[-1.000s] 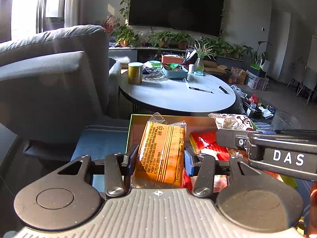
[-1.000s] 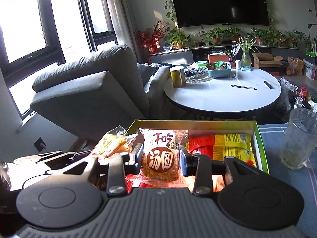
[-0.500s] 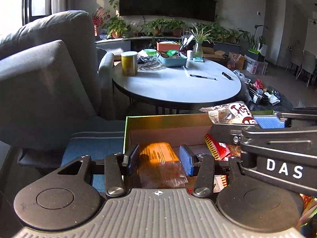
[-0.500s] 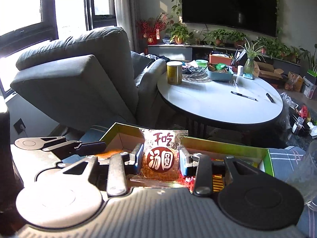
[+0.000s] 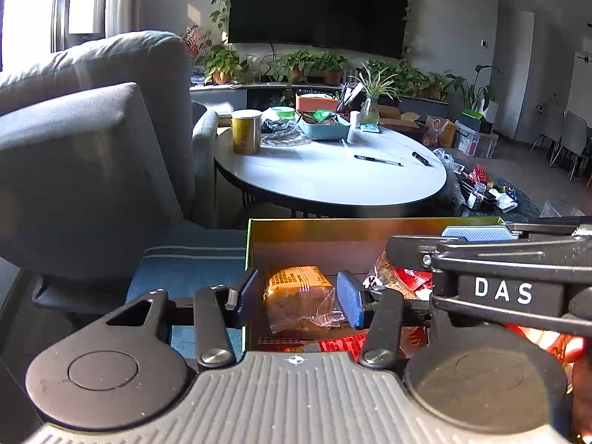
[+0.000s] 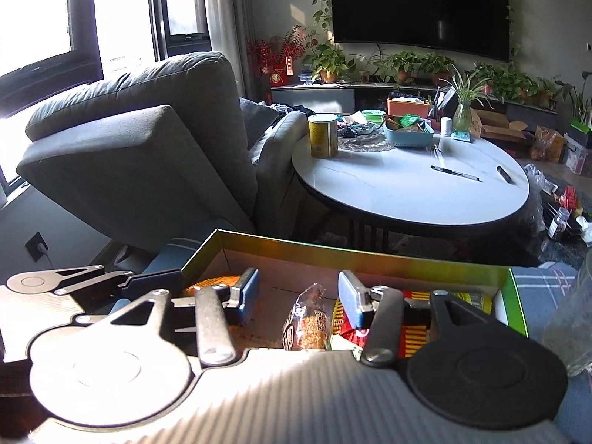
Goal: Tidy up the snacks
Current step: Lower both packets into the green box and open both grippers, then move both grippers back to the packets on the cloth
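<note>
- Since the earlier frames, both snack packets have gone from upright in the grippers, above the box rim, to low inside the green-rimmed box [image 6: 370,255]; the rice-ball packet no longer shows its printed face and stands edge-on.
- Left gripper [image 5: 296,298]: jaws opening. The orange-labelled packet [image 5: 299,299] lies between them at the box's left end; the right pad looks to touch its clear wrapper, the left pad stands apart. Released, or very nearly.
- Right gripper [image 6: 298,301]: jaws opening, both pads clear of the rice-ball packet [image 6: 309,323], which stands loose between them near the box's middle, just left of the red and yellow packets [image 6: 414,329].
- Step in hand, by my reading: release into the box. Finish opening fully before lifting, then withdraw upward so no pad drags a wrapper out.
- The rice-ball packet is narrow and on edge; it will likely topple. Crinkly film may cling to the pads.
- The drinking glass [image 6: 571,318] stands just outside the box's right end; keep clear.
</note>
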